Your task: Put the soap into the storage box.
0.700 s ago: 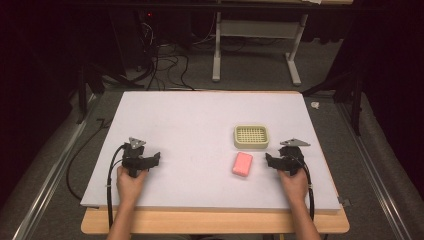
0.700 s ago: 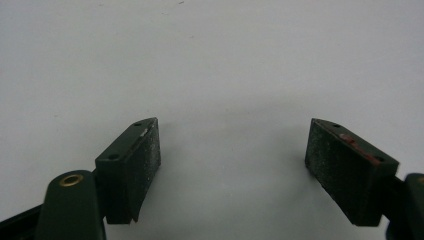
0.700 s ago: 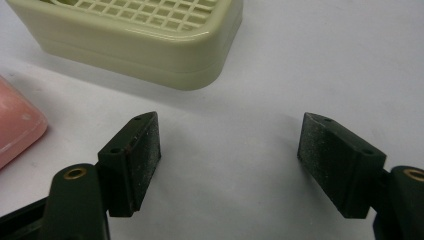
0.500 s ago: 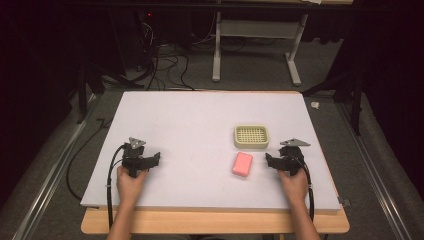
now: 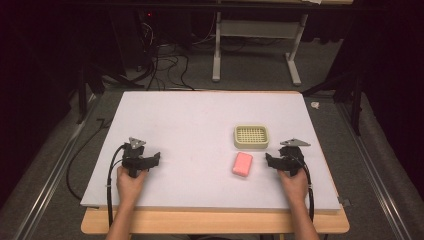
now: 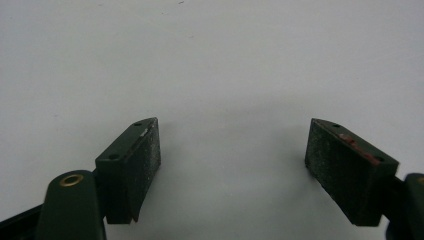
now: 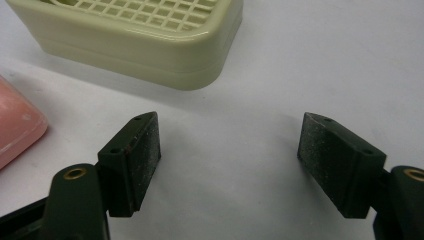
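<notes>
A dim room with cables on the floor and a metal stand behind; in the middle a white table (image 5: pixel 200 130) lit from above. From the high view, the person rests both hands near the front edge, one at each side, which reads as a ready pose before any reach. The left gripper (image 5: pixel 150 161) sits well apart from everything, its nose toward the middle of the table. The right gripper (image 5: pixel 272 161) points inward at the pink soap (image 5: pixel 242 164), which lies flat just in front of the cream soap dish (image 5: pixel 251 136), near it but not touching; the soap is near this gripper, so I'd judge this hand is the one meant to take it and set it in the dish

In the left gripper view the two black jaws stand wide apart over bare table, nothing between them

In the right gripper view the jaws stand just as wide and empty. The dish (image 7: pixel 140 45) sits ahead and to the left, its grid top showing, and a corner of the soap (image 7: pixel 17 127) peeks in at the left edge, off the jaws' line, so the hand would need to swing toward it first
</notes>
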Demonstrator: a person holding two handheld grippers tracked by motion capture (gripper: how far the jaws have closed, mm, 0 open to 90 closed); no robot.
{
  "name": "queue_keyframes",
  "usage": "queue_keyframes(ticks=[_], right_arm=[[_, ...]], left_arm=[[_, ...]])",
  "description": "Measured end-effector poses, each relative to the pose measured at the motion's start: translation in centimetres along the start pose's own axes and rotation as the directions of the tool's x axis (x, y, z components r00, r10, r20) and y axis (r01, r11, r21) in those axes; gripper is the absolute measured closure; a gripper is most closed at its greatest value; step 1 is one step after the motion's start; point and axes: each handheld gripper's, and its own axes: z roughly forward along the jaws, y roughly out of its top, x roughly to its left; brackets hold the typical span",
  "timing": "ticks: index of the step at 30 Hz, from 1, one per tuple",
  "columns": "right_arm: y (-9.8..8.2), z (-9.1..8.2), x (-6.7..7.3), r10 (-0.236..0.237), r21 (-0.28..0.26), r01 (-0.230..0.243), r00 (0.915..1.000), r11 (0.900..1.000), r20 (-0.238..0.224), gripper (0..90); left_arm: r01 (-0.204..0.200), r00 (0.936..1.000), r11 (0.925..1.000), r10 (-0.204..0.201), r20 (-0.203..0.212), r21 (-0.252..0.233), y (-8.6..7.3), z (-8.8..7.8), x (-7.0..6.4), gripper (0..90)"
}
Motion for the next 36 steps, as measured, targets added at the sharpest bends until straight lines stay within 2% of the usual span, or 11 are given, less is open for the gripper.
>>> queue_keyframes(ticks=[21, 32, 34, 36], right_arm=[[0.06, 0.00, -0.03, 0.003, 0.006, -0.003, 1.0000, 1.000, -0.001, 25.3], [0.28, 0.02, 0.05, 0.016, 0.020, -0.016, 0.9997, 1.000, 0.016, 21.9], [0.32, -0.18, 0.10, 0.025, 0.014, -0.025, 0.9997, 1.000, 0.008, 21.2], [0.42, -0.83, 0.31, 0.020, -0.014, -0.020, 0.9995, 1.000, -0.025, 20.1]], left_arm=[[-0.006, 1.0000, 1.0000, 0.006, -0.002, -0.001, -0.01, -0.03, -0.08, 24.0], [0.002, 1.0000, 1.0000, -0.002, -0.001, 0.004, 0.02, 0.01, 0.02, 22.3], [0.002, 1.0000, 1.0000, -0.002, -0.001, 0.004, 0.02, 0.01, 0.03, 22.3], [0.002, 1.0000, 1.0000, -0.002, -0.001, 0.004, 0.02, 0.01, 0.02, 22.3]])
